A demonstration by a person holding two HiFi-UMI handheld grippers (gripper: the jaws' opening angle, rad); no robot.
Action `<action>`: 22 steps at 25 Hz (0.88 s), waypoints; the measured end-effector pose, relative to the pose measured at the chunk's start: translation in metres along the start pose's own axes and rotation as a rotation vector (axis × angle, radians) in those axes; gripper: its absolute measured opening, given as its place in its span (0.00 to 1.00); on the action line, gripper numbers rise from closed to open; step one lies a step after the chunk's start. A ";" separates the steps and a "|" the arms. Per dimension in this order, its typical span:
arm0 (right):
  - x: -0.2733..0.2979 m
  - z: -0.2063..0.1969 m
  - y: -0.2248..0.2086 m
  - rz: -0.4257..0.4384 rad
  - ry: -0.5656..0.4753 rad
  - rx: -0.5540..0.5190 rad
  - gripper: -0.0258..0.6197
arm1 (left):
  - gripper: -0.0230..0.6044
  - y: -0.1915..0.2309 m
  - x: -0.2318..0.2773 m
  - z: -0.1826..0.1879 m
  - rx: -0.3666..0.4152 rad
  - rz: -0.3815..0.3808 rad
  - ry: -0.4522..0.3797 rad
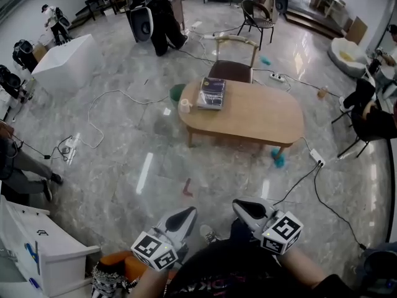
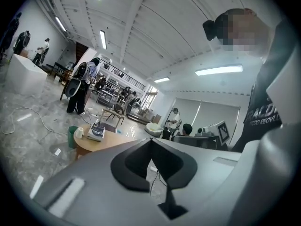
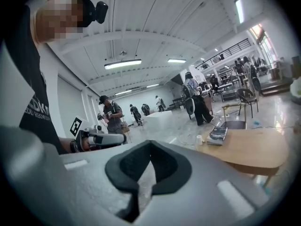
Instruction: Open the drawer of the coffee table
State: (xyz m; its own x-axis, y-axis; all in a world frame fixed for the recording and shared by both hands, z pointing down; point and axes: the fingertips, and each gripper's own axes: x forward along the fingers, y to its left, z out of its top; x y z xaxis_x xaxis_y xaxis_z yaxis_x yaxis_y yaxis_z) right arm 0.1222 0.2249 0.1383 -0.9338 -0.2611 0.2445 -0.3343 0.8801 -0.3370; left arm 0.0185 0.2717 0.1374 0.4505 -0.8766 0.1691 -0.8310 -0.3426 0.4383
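The oval wooden coffee table stands in the middle of the marble floor, well ahead of me. On it lie a dark book and a small white cup. No drawer front shows from here. My left gripper and right gripper are held close to my body at the bottom of the head view, far short of the table. Both are shut, with nothing between the jaws. The left gripper view shows the table at the left. In the right gripper view the table is at the right.
A wooden chair stands behind the table, a green bin at its left end. Cables and a power strip lie on the floor. A white cabinet is at my near left. People stand and sit around the room.
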 end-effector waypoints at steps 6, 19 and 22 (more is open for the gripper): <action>-0.008 0.011 -0.029 -0.032 0.016 0.012 0.04 | 0.05 0.014 0.024 -0.005 -0.069 0.008 0.002; -0.004 0.039 -0.135 -0.038 -0.003 -0.019 0.04 | 0.05 0.019 0.106 0.032 0.076 0.100 0.047; 0.001 0.040 -0.152 -0.012 -0.012 -0.024 0.04 | 0.05 0.027 0.126 0.032 0.090 0.128 0.060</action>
State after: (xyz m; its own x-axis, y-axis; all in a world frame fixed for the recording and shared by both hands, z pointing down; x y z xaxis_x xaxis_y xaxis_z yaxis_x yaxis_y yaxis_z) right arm 0.1667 0.0749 0.1540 -0.9312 -0.2762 0.2379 -0.3425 0.8861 -0.3121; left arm 0.0421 0.1412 0.1424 0.3553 -0.8944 0.2718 -0.9075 -0.2603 0.3297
